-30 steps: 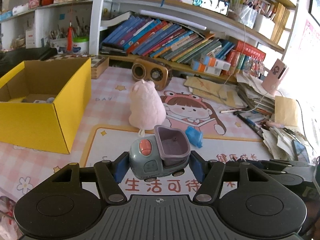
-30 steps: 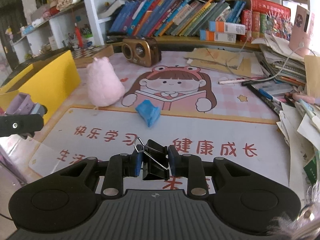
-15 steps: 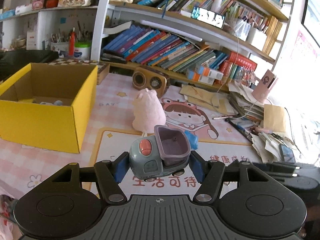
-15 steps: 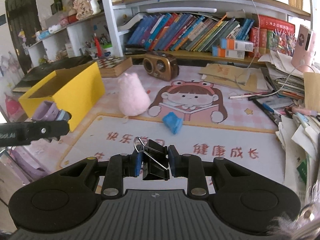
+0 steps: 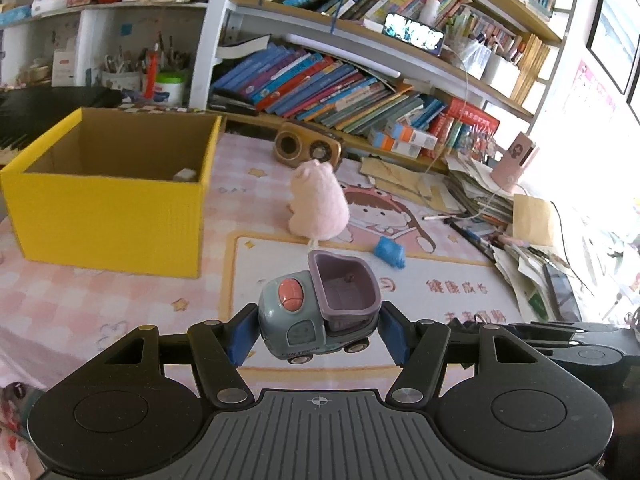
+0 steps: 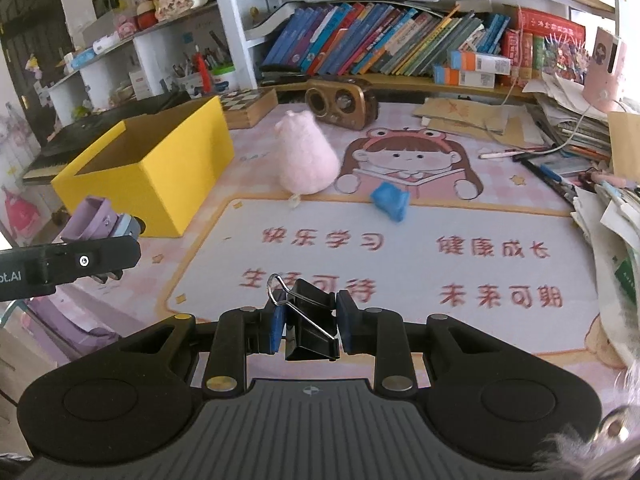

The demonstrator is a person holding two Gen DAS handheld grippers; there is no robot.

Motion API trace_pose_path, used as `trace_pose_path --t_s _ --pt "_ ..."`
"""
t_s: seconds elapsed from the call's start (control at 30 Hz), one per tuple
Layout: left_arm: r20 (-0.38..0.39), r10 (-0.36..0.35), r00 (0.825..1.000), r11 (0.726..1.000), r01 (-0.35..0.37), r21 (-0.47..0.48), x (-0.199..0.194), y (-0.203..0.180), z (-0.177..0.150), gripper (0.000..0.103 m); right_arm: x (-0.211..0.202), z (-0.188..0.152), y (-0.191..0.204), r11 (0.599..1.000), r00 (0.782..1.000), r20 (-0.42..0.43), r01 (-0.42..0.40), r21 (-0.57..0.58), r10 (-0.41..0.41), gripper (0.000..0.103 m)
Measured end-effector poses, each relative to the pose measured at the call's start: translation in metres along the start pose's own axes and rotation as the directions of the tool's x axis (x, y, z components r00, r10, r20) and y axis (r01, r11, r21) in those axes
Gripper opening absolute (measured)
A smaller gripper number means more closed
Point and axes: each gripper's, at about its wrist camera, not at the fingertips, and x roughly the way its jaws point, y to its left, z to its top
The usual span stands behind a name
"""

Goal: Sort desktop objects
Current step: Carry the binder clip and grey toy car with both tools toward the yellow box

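The left gripper (image 5: 318, 334) has its blue pads pressed against a grey toy truck (image 5: 320, 314) with a purple bed, held above the printed desk mat (image 5: 432, 304). The right gripper (image 6: 307, 326) is clamped on a black binder clip (image 6: 310, 326) — also clear of the mat. Beyond them lie a blue wrapper (image 6: 390, 200) and a pink plush (image 6: 306, 160) — the yellow box (image 5: 108, 208) stands open to the left.

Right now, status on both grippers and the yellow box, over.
Left gripper shut on toy dump truck, held above the mat. Right gripper shut on black binder clip. Yellow box open-topped, ahead left. Pink plush beside it, not blocking.
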Motion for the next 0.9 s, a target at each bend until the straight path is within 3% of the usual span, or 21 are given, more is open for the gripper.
trace_pose_path --t_s 0.33,0.9 --pt "-0.015 -0.027 1.000 1.000 0.027 0.007 -0.040 0.045 -0.014 0.063 -0.007 -0.019 0.070 1.000 1.000 -0.006 -0.002 -0.019 0.002 0.025" --pt "-0.016 -0.039 0.999 0.999 0.040 0.010 -0.088 0.097 -0.037 0.063 -0.016 -0.049 0.146 1.000 1.000 -0.016 -0.009 -0.020 0.009 0.025"
